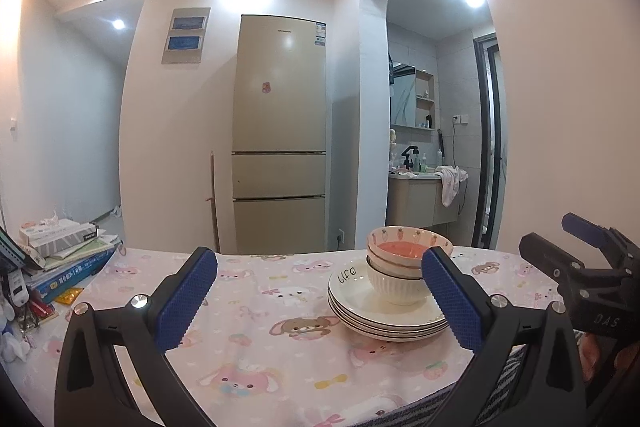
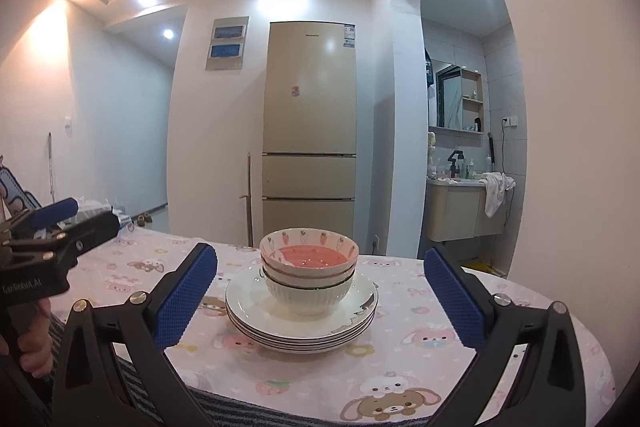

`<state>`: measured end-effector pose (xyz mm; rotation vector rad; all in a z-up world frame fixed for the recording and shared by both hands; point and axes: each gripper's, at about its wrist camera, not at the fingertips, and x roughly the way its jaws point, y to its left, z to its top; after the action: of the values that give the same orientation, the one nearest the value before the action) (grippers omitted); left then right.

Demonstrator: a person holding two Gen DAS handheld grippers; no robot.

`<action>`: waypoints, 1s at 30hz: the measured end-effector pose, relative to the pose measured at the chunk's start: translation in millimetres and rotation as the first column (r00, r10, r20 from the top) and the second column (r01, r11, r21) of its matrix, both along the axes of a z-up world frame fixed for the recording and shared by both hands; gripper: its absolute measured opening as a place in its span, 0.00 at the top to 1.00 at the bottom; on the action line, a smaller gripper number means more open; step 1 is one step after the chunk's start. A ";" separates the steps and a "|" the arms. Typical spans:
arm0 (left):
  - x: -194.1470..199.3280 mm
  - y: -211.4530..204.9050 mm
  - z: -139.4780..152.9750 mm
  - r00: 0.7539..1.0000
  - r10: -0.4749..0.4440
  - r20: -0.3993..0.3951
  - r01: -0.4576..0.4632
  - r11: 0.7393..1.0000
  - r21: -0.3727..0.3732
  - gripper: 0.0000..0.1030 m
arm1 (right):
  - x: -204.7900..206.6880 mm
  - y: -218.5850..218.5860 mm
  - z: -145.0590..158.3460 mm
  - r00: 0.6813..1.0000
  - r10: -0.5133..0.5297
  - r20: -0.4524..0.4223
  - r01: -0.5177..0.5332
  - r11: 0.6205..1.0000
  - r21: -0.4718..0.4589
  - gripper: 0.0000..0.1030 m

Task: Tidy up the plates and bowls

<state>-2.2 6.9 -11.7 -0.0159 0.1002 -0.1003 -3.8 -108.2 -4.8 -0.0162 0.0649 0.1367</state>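
Observation:
A stack of white plates [image 1: 384,319] [image 2: 248,303] sits on the table with the pink cartoon cloth [image 1: 256,343] [image 2: 424,339]. On the plates stand nested bowls: a white ribbed bowl [image 1: 394,285] [image 2: 308,293] at the bottom and a pink bowl with a carrot and strawberry rim [image 1: 404,245] [image 2: 310,251] on top. My left gripper [image 1: 320,291] is open and empty, held over the table with the stack near its right finger. My right gripper [image 2: 320,291] is open and empty, with the stack centred between its fingers, further ahead. Each gripper shows at the edge of the other's view [image 1: 580,259] [image 2: 52,227].
Books and a tissue box [image 1: 64,247] are piled at the table's left edge. A striped cloth [image 2: 224,407] hangs at the near edge. A beige fridge [image 1: 280,147] [image 2: 310,131] stands behind the table, a bathroom sink cabinet [image 2: 460,211] to the right.

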 end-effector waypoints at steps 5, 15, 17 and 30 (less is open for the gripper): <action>-5.8 0.7 2.2 0.999 0.013 0.029 -0.013 1.000 0.000 0.00 | -1.4 2.5 0.4 1.000 -0.006 -0.004 0.006 1.000 -0.009 0.00; -3.5 2.6 3.5 1.000 0.016 0.007 -0.016 1.000 0.001 0.00 | -4.3 3.1 1.0 1.000 -0.010 0.010 0.010 1.000 -0.014 0.00; -3.6 3.2 4.1 1.000 0.016 0.008 -0.016 1.000 -0.002 0.00 | -4.3 2.6 1.4 1.000 -0.010 0.007 0.010 1.000 -0.013 0.00; -12.9 -0.3 7.0 0.998 -0.002 0.060 0.000 0.999 0.039 0.00 | -2.8 1.3 2.1 1.000 -0.006 -0.002 0.006 1.000 -0.011 0.00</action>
<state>-15.1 6.6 -4.7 0.0266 0.0421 -0.0995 -6.7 -106.9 -2.7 -0.0267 0.0675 0.1300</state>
